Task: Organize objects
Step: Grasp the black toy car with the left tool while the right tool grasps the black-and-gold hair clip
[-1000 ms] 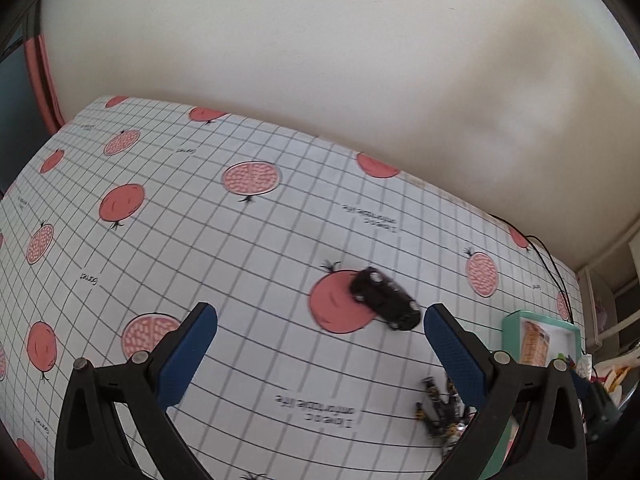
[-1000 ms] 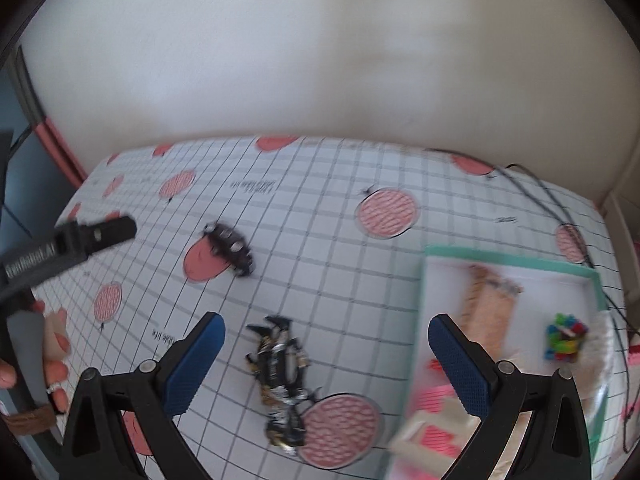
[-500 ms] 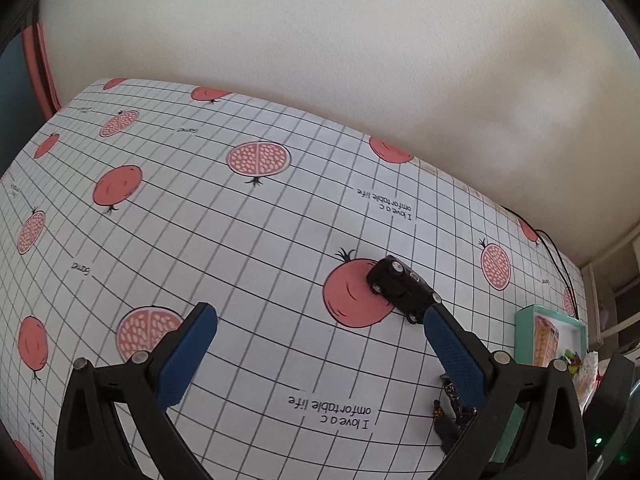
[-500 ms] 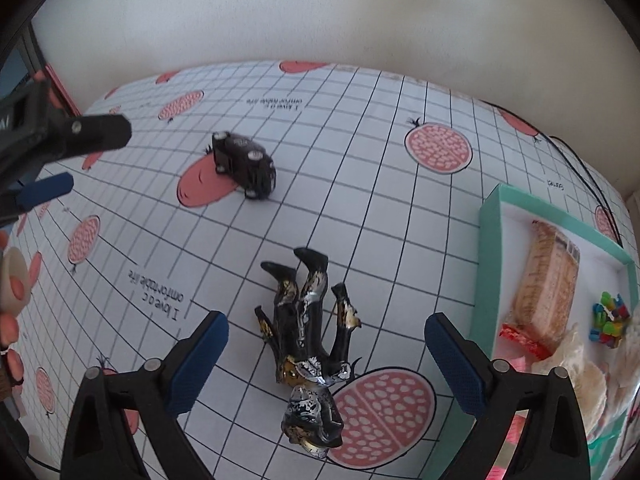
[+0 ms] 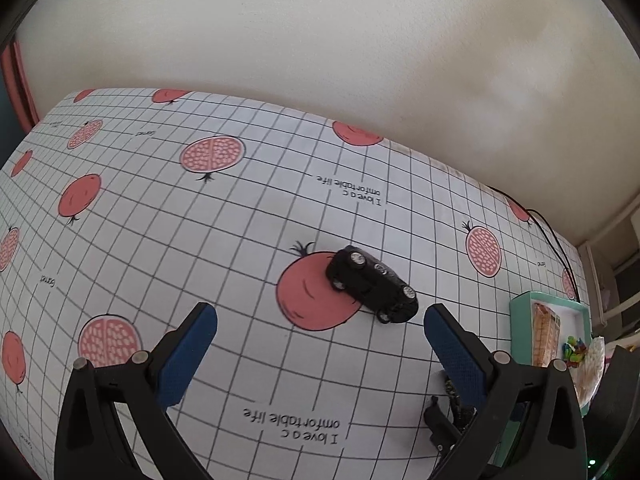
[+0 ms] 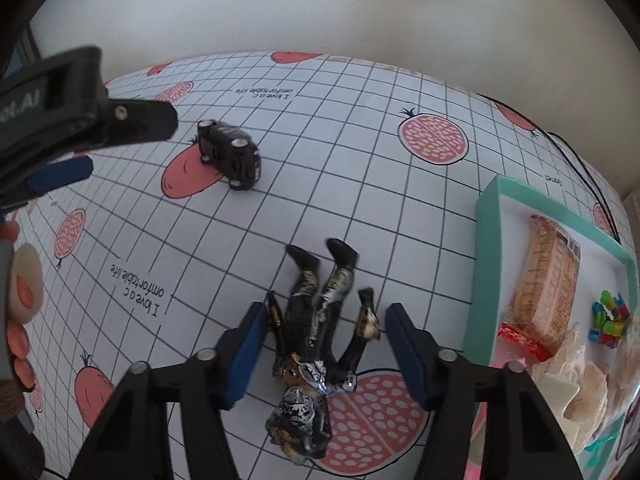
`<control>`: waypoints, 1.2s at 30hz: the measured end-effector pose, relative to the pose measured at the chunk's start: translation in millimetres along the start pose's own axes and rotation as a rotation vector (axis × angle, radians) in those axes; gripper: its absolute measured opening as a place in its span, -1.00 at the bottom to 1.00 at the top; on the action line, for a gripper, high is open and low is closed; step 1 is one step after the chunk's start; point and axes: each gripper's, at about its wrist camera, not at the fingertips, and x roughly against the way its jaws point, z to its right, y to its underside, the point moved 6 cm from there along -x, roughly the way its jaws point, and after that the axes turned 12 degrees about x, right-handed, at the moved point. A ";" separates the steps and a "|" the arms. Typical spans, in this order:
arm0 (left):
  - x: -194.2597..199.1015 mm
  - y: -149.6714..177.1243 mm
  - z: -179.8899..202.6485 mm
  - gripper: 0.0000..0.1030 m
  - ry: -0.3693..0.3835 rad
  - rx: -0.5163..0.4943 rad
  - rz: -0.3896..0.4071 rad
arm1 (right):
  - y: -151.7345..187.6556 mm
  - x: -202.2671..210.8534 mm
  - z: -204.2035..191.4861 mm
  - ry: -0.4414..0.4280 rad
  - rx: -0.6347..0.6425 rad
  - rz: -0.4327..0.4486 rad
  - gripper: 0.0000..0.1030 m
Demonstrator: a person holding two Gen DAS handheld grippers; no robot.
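Note:
A black toy car lies on its side on the pomegranate-print tablecloth, half over a red fruit print. My left gripper hangs open just short of it, the car a little beyond its right finger. A black and silver action figure lies on its back, feet pointing away. My right gripper is open, its blue pads on either side of the figure's torso and arms, not pressing it. In the right wrist view the car lies at the upper left, with the left gripper's body in front of it.
A teal-rimmed tray at the right holds a wrapped snack bar, small coloured blocks and crumpled white wrapping. A black cable runs along the table's far right edge. A hand shows at the left border. A pale wall lies behind.
The right gripper has come down and forward over the figure, which now lies between its pads. The left gripper has drawn closer to the car.

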 end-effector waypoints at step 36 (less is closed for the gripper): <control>-55.7 -4.2 44.5 0.03 -0.052 -0.041 0.017 | -13.8 8.6 36.6 -0.004 -0.090 0.092 -0.34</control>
